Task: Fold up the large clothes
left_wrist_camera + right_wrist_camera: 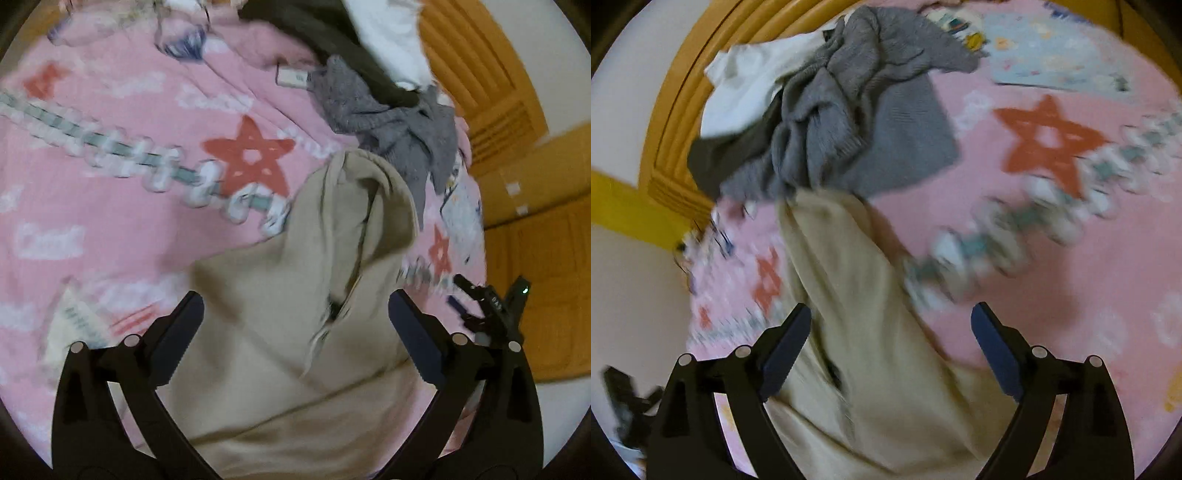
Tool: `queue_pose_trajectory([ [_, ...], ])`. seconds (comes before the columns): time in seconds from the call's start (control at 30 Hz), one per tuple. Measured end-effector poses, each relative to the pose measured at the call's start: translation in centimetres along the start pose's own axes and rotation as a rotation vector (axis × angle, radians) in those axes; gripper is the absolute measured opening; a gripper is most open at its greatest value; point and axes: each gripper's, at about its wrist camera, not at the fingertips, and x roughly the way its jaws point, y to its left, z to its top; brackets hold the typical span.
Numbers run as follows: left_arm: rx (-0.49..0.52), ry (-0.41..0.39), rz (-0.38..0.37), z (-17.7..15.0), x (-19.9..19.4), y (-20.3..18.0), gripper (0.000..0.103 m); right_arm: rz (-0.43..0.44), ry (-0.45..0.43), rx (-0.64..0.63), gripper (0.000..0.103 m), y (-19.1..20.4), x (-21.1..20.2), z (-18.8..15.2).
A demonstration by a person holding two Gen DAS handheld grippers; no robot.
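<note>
A beige garment point(295, 302) lies crumpled on a pink bedspread point(110, 206) printed with red stars. In the left wrist view my left gripper point(295, 314) hovers above it, jaws wide apart, nothing pressed between the pads. The right wrist view shows the same beige garment point(857, 332) stretching away as a long strip. My right gripper point(890, 325) is above it, open, with the cloth below the jaws and not gripped. Both views are motion-blurred.
A grey knit sweater point(857, 122), a dark garment point(731, 155) and a white one point(750, 85) are heaped at the bed's edge near the wooden bed frame point(676, 122). The other gripper point(491, 314) shows at right in the left view. Wooden cabinet doors point(535, 258) stand beyond.
</note>
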Motion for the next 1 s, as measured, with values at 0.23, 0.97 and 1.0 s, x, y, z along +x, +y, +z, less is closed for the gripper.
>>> queue_pose_trajectory([
  [0.23, -0.296, 0.133, -0.12, 8.0, 11.9, 0.9, 0.097, -0.034, 0.077, 0.042, 0.085, 2.1, 9.2, 8.3],
  [0.97, -0.465, 0.238, -0.221, -8.2, 11.2, 5.1, 0.097, -0.23, 0.02, -0.73, 0.017, 19.4, 7.5, -0.1],
  [1.0, -0.462, 0.234, -0.235, -9.6, 9.5, 5.4, 0.097, -0.215, -0.005, -0.758, 0.016, 20.0, 5.6, -1.7],
])
